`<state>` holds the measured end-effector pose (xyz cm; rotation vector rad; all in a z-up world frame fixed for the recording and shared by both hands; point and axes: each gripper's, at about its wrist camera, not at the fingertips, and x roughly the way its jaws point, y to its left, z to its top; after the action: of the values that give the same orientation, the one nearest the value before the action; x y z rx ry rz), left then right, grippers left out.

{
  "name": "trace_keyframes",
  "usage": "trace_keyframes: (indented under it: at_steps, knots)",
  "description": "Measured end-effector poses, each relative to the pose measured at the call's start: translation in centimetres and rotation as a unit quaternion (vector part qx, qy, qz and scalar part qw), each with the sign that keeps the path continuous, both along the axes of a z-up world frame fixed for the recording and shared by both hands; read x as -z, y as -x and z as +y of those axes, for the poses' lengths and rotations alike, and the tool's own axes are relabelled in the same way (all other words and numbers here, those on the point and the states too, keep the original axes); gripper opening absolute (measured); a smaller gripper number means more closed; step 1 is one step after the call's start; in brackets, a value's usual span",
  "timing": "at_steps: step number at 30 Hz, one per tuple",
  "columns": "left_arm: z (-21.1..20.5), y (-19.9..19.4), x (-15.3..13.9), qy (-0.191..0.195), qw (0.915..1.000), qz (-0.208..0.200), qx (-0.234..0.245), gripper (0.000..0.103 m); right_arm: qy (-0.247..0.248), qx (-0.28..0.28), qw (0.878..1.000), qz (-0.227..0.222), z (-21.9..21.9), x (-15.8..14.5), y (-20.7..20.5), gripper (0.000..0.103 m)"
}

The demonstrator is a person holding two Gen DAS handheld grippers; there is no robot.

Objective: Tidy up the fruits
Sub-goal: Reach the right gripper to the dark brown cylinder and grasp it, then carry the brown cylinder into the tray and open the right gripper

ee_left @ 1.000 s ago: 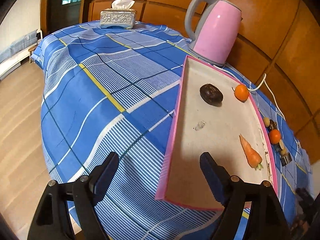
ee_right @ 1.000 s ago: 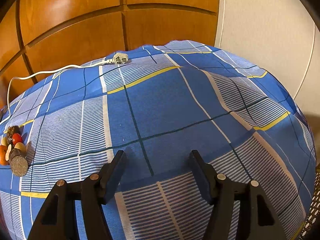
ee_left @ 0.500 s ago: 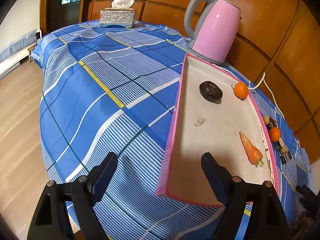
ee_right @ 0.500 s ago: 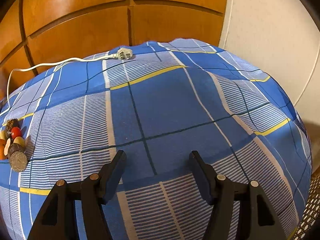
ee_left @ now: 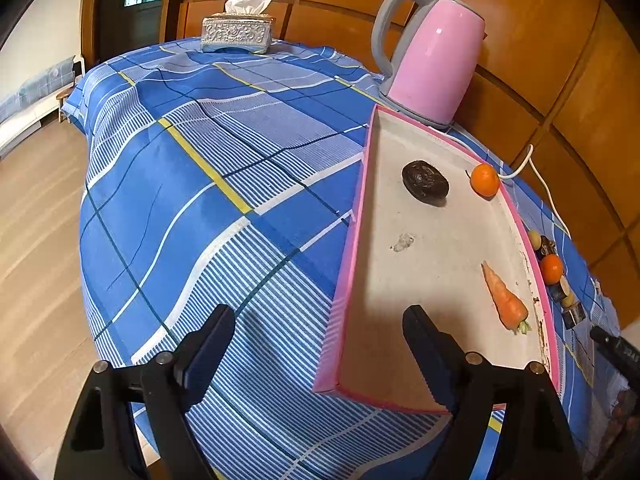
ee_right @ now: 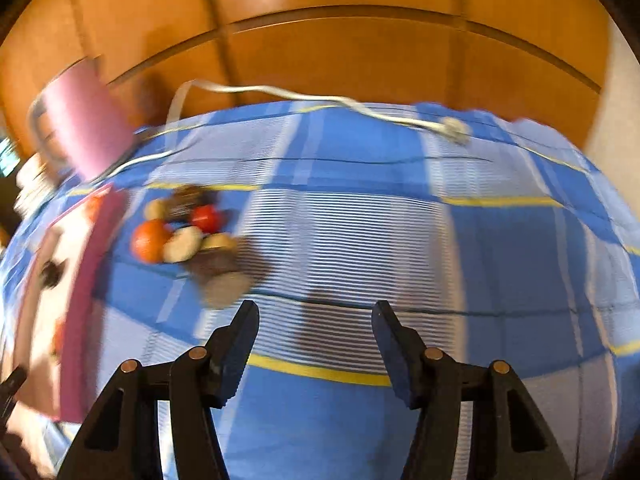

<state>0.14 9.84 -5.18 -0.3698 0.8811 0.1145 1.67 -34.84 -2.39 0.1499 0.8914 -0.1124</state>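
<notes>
Downward-tilted both: left gripper agape over tray edge, right gripper closing, empty.

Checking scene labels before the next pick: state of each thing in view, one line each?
left gripper: open, empty, straddling the tray's near left wall
right gripper: jaws closing, nothing between them
tray: flat on the tablecloth, holding three items
carrot: lying in tray
orange: in tray, far corner
dark fruit: in tray
fruit pile: on cloth, outside tray
kettle: upright, lid shut
plug: unplugged, on cloth
</notes>
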Motion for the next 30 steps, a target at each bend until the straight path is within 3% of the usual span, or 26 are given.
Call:
trace_keyframes:
  at_steps: [6,11,12,13,17,24,30]
  knots:
    - [0.2,-0.1,0.2,0.003,1.0000,0.004,0.000,0.086,0.046,-0.107,0.993,0.027,4.3,0.3,-3.1,0.060]
    - [0.2,-0.2,0.4,0.006,0.9999,0.010,-0.002,0.086,0.104,-0.144,0.982,0.057,6.0,1.8,-5.5,0.060]
    - [0.3,-0.2,0.4,0.006,0.9999,0.009,-0.003,0.086,0.121,-0.148,0.979,0.066,6.3,2.2,-5.9,0.055]
    - [0.3,-0.2,0.3,0.006,0.9999,0.008,-0.002,0.086,0.131,-0.150,0.977,0.070,6.4,2.6,-6.1,0.039]
    - [0.2,-0.2,0.3,0.006,1.0000,0.007,0.000,0.086,0.140,-0.154,0.976,0.063,6.5,2.6,-5.8,0.038]
    - [0.1,-0.1,0.4,0.005,1.0000,0.008,0.001,0.086,0.092,-0.142,0.985,0.039,6.3,1.0,-2.8,0.038]
    - [-0.2,0.1,0.3,0.005,0.9999,0.008,0.007,0.086,0.052,-0.193,0.979,0.021,9.6,-0.7,-1.4,0.038]
